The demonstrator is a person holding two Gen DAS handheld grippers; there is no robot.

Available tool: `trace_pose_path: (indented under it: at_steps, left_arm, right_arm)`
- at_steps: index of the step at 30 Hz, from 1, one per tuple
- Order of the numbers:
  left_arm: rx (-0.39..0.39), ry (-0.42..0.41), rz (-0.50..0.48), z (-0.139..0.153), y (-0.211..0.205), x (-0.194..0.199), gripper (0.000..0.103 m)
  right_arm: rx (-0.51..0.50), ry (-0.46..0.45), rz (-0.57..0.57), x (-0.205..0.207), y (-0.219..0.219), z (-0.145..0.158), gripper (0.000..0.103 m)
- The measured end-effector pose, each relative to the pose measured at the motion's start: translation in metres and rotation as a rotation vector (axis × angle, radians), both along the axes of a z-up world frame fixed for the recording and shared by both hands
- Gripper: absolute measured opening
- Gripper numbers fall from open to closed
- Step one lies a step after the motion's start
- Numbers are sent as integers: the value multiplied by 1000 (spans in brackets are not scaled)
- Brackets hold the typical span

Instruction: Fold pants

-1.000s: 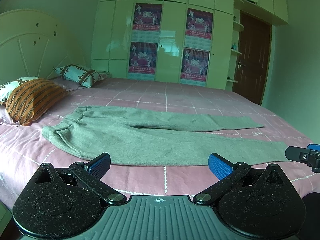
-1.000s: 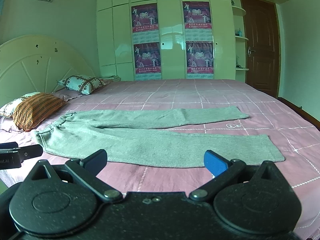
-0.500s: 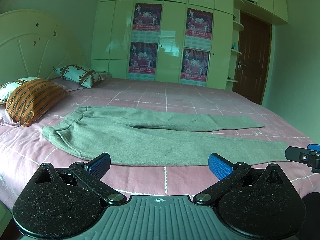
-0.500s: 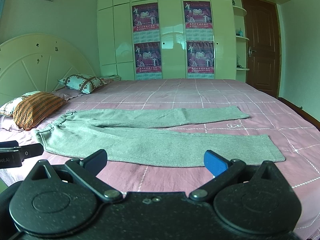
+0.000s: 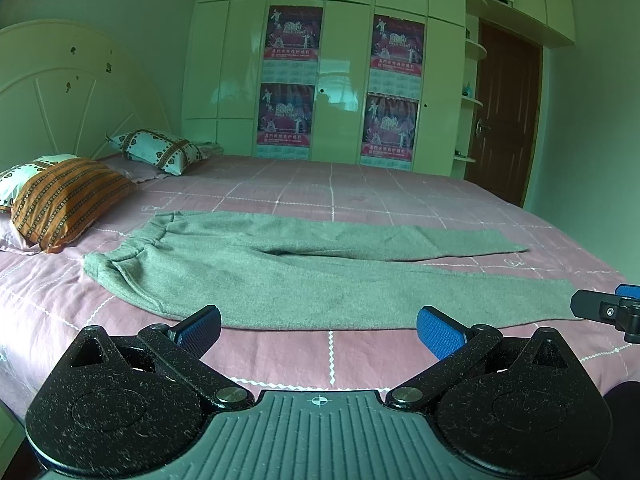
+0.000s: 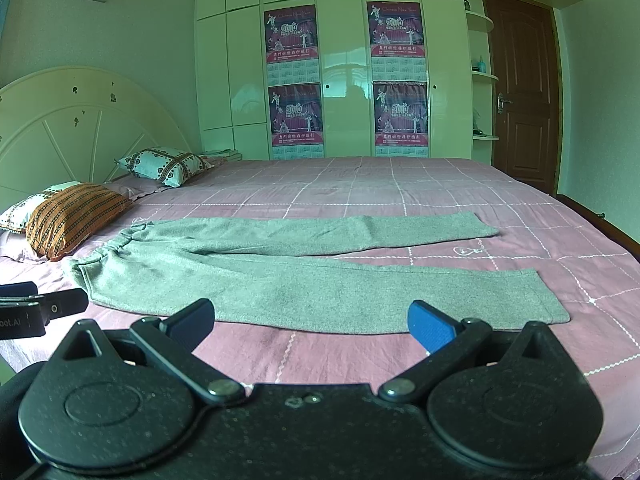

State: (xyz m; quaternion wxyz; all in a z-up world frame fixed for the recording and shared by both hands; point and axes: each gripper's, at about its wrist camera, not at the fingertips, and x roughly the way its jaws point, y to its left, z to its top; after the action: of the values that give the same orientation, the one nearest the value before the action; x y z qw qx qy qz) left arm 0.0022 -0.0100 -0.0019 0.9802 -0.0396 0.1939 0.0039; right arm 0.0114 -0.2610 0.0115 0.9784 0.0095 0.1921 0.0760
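Note:
Grey pants (image 5: pixel 304 276) lie flat and spread out on the pink checked bed (image 5: pixel 360 184), waistband to the left, two legs running right; they also show in the right wrist view (image 6: pixel 304 276). My left gripper (image 5: pixel 318 330) is open and empty, held above the bed's near edge just short of the near leg. My right gripper (image 6: pixel 312 322) is open and empty, at the same near edge. Each gripper's tip shows at the edge of the other's view, the right one (image 5: pixel 608 312) and the left one (image 6: pixel 36 308).
An orange striped pillow (image 5: pixel 64 200) and a patterned pillow (image 5: pixel 160 150) lie at the left by the white headboard (image 5: pixel 60 92). A wardrobe wall with posters (image 5: pixel 292 80) stands behind the bed. A brown door (image 5: pixel 504 120) is at the right.

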Motion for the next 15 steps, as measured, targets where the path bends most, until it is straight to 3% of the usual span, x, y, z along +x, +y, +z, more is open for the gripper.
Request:
trace_pose_path:
  at_steps: [15]
  left_arm:
    - [22,4,-4,-1,-2,3,103]
  right_arm:
    - [6,1,-1,1,0,0,97]
